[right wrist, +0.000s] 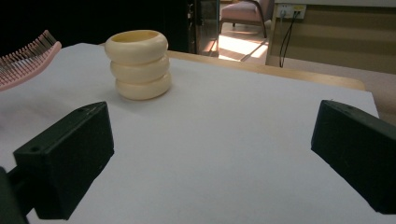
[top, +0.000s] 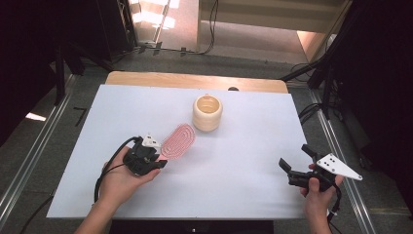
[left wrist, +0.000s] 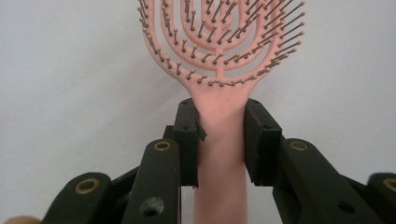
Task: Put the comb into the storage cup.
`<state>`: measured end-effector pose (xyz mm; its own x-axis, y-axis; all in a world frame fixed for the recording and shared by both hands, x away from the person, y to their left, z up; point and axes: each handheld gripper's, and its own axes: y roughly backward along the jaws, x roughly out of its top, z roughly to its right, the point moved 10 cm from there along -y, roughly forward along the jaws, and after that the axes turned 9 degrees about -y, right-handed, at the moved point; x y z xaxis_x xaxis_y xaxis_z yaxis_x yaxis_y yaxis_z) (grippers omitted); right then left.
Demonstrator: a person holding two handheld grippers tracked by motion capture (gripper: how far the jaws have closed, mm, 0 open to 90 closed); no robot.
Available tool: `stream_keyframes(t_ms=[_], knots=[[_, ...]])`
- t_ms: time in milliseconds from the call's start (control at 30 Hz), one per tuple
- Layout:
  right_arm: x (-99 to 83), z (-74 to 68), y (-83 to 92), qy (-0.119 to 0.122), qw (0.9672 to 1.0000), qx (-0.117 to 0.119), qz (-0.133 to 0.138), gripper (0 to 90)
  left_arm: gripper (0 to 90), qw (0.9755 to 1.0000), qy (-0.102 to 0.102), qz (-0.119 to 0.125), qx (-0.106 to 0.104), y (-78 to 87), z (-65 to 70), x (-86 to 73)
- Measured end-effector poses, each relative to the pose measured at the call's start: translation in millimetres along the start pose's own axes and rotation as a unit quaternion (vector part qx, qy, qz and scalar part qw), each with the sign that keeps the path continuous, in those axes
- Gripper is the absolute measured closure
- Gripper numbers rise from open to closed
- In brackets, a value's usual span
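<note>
High view: left gripper (top: 157,155) clamps the pink hairbrush (top: 178,140) by its handle, head angled toward the cream cup (top: 207,113); right gripper (top: 298,160), jaws wide, hovers over the table (top: 243,161) edge.

White table (top: 243,161), cream ribbed cup (top: 207,113)
</note>
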<state>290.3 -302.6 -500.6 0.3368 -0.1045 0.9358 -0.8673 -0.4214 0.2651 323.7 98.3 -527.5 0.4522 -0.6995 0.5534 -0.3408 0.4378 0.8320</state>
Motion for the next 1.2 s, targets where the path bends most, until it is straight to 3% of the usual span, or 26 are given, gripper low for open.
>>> stream_keyframes(t_ms=[267, 600, 1200], knots=[[7.9, -11.6, -10.2, 0.0, 0.9998, 0.017, -0.001, 0.0, 71.2, 0.9996, 0.0, 0.027, 0.012, 2.3, -0.3, 8.3], [16.0, -30.1, -20.8, -0.012, 0.999, 0.043, -0.003, 0.0, 71.2, 0.9986, -0.006, 0.051, 0.011, 3.2, 4.0, 18.4], [27.2, -70.6, -45.9, -0.025, 0.9954, 0.092, -0.009, 0.0, 71.1, 0.9951, -0.007, 0.096, 0.022, 5.4, 7.4, 36.2]])
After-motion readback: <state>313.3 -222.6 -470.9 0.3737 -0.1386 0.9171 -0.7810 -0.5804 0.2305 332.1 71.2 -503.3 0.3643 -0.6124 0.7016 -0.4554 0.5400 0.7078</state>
